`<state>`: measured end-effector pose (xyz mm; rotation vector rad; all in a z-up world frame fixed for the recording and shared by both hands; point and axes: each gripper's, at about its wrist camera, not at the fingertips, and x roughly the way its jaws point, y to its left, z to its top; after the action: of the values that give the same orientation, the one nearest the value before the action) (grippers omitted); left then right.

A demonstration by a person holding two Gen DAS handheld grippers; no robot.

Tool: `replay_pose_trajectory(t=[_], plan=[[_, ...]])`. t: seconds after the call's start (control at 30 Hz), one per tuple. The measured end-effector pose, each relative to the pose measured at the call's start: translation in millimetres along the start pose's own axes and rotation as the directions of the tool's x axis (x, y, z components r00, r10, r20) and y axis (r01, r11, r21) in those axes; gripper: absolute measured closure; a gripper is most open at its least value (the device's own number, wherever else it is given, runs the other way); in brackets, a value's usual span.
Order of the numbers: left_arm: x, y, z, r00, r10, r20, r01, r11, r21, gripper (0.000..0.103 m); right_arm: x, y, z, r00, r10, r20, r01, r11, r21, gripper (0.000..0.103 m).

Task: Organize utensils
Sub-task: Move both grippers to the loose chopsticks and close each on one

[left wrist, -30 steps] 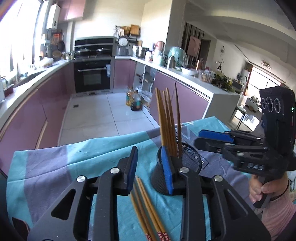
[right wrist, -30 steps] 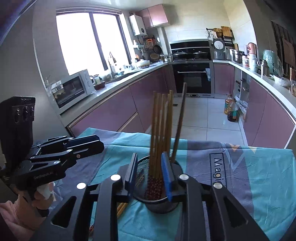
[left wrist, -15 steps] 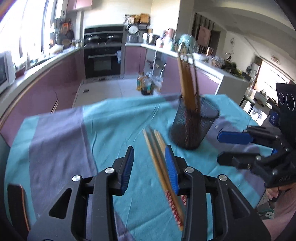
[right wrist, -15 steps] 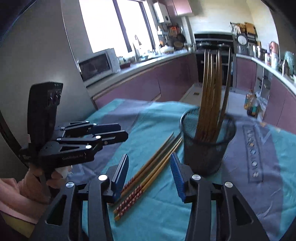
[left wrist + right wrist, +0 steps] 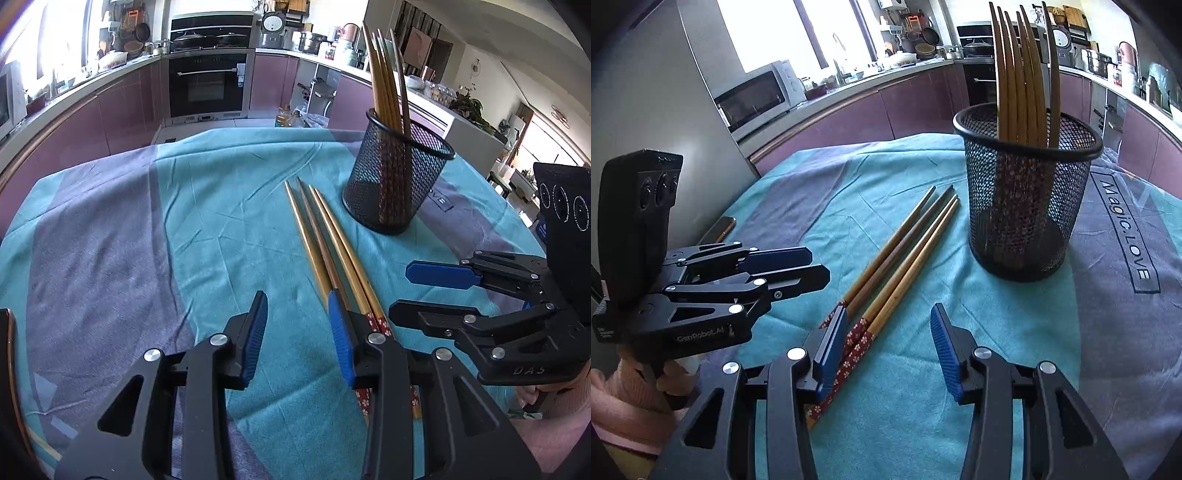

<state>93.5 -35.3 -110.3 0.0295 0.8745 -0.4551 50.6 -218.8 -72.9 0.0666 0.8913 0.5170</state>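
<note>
A black mesh cup (image 5: 395,177) (image 5: 1027,199) stands upright on the teal cloth and holds several wooden chopsticks. Several loose chopsticks (image 5: 328,243) (image 5: 897,269) with red flowered ends lie side by side on the cloth, left of the cup. My left gripper (image 5: 297,332) is open and empty, low over the cloth, its right finger above the chopsticks' red ends. My right gripper (image 5: 888,350) is open and empty, just right of those ends. Each gripper shows in the other's view: the left one (image 5: 798,266), the right one (image 5: 421,291).
The table carries a teal and grey cloth (image 5: 207,206) with printed lettering (image 5: 1126,236). A dark flat object (image 5: 718,230) lies near the table's left edge. Kitchen counters, an oven and a microwave stand behind the table.
Both grippers have pulled back from the cup and dropped lower toward the cloth. Both have opened wider. The loose chopsticks and the cup have stayed in place.
</note>
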Motion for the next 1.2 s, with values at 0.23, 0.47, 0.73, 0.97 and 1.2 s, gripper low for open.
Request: replay_pose_trajectory(t=[0.23,0.47,0.73,0.97,1.2], plan=[[5,-6,-3,1.0,-0.011,-0.021,0.012,1.0,0.017,0.07,8,5,-3,1.0,-0.019,-0.015,0.019,0.999,-0.026,0.059],[11,-9,-7,0.999,-0.017,-0.042,0.019,0.999,0.032,0.07,14,10,-4,0.998,-0.048,-0.035,0.046,0.998,-0.052,0.059],[15,-12,-6,0.999,-0.021,-0.049,0.023,0.998,0.053,0.07,11,8,-6,0.997,-0.07,-0.039,0.068,0.995,-0.067,0.059],[19,-15,-4,0.998,-0.012,-0.059,0.016,0.997,0.072,0.067,9,4,-5,0.995,-0.088,-0.045,0.085,0.994,-0.063,0.06],[30,-19,2,0.997,0.031,-0.074,-0.024,0.995,0.101,0.067,7,0,-6,0.994,-0.102,-0.045,0.099,0.993,-0.057,0.06]])
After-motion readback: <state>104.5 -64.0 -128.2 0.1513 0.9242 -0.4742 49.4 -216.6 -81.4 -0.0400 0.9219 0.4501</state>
